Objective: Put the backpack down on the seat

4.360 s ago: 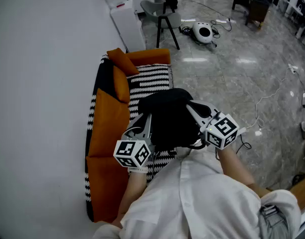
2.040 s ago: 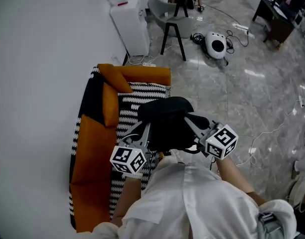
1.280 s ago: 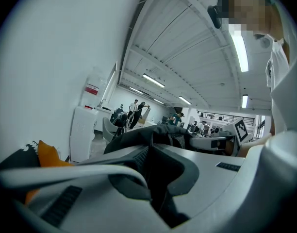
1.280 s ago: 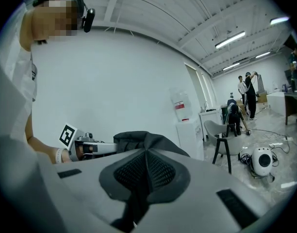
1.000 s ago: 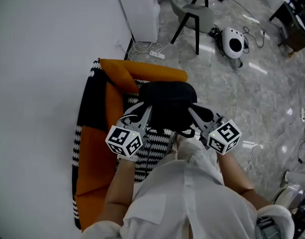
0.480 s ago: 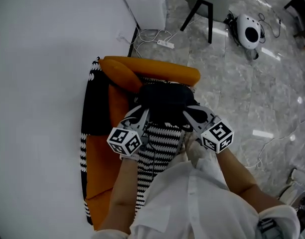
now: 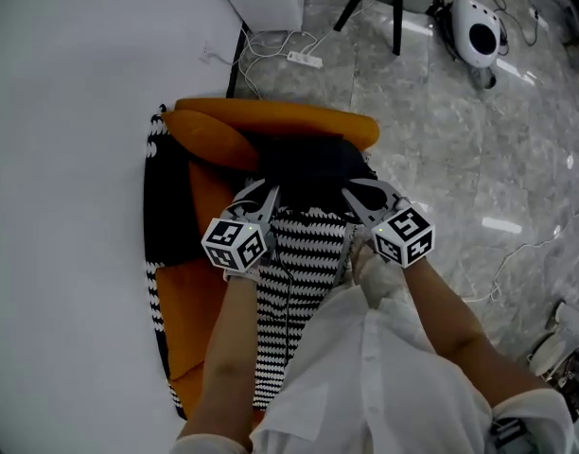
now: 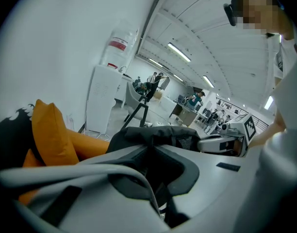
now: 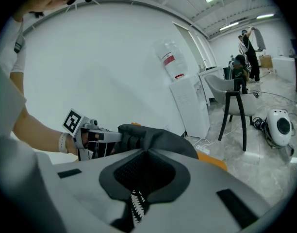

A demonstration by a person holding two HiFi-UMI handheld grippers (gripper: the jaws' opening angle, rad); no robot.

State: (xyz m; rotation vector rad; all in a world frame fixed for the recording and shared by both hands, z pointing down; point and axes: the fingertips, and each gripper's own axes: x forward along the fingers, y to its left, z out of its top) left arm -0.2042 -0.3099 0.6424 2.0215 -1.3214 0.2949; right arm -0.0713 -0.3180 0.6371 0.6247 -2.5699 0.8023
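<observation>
Lowered from chest height over the last four seconds, the black backpack [image 7: 308, 164] is now seen at the far end of the zigzag-patterned sofa seat [image 7: 304, 253], pressed against the orange armrest [image 7: 308, 121] and beside an orange cushion [image 7: 206, 140]. It is gripped from both sides: the left gripper [image 7: 268, 193] is clamped on its dark fabric, fingers closed, and the right gripper [image 7: 352, 193] is likewise closed on the bag's other side. Whether the bag's weight is borne by the seat cannot be told. A white power strip [image 7: 304, 58] is seen on the grey stone floor [image 7: 441, 159] beyond.
</observation>
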